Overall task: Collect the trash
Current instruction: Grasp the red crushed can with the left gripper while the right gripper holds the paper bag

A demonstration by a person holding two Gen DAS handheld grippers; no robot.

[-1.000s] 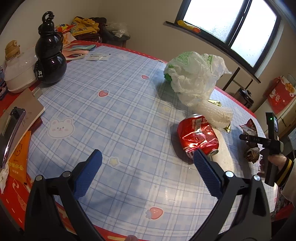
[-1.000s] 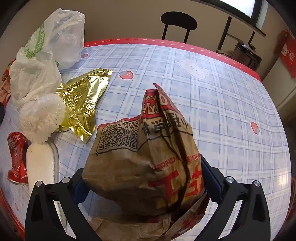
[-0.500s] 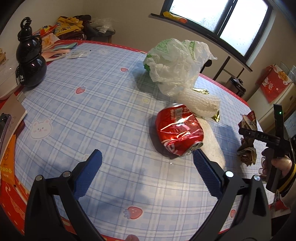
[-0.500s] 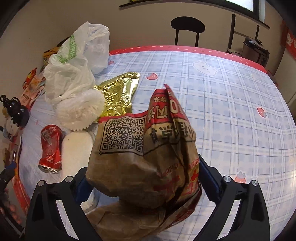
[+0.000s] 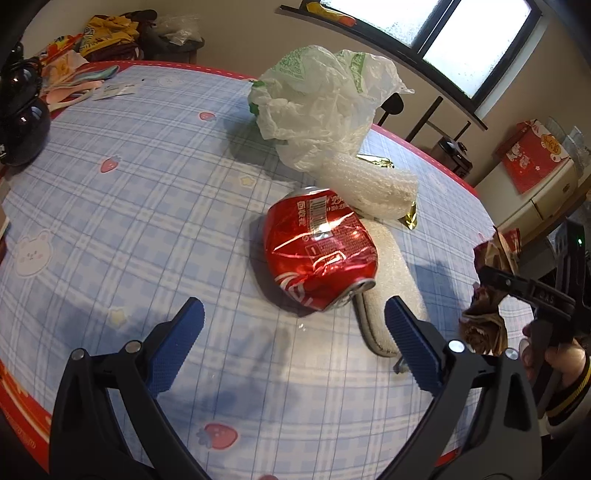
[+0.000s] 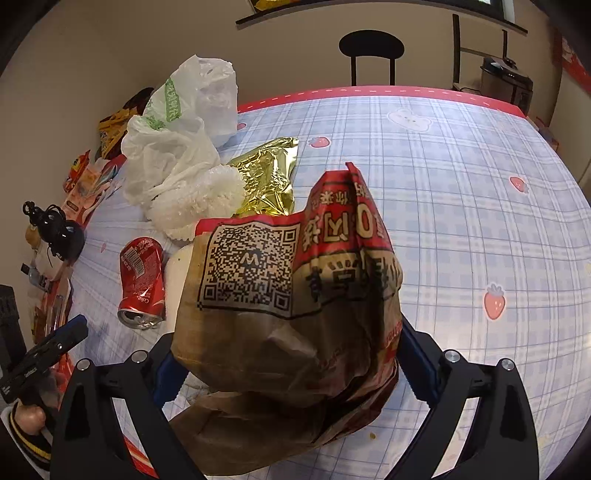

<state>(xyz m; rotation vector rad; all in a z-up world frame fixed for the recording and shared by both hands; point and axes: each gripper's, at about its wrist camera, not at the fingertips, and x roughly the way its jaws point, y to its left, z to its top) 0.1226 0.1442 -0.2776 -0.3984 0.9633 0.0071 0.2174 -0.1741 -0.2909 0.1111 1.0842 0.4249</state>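
Observation:
A crushed red soda can point(image 5: 319, 253) lies on the checked tablecloth just ahead of my open left gripper point(image 5: 293, 326); it also shows in the right wrist view point(image 6: 142, 282). My right gripper point(image 6: 286, 363) is shut on a crumpled brown paper bag point(image 6: 291, 314) and holds it above the table; the bag also shows in the left wrist view point(image 5: 493, 291). A white plastic bag point(image 5: 321, 107), a bubble-wrap roll point(image 5: 369, 184), a white foam piece point(image 5: 388, 280) and a gold foil wrapper point(image 6: 267, 177) lie behind the can.
A black gourd-shaped bottle point(image 6: 59, 234) stands at the table's left side among snack packets point(image 5: 107, 29). The table's red rim point(image 6: 369, 92) runs along the far side, with a black chair point(image 6: 371, 51) behind it. A red box point(image 5: 532, 155) sits on a cabinet.
My left gripper has moved closer to the can, which now lies just before the open fingers. My right gripper has lifted and pulled back with the paper bag.

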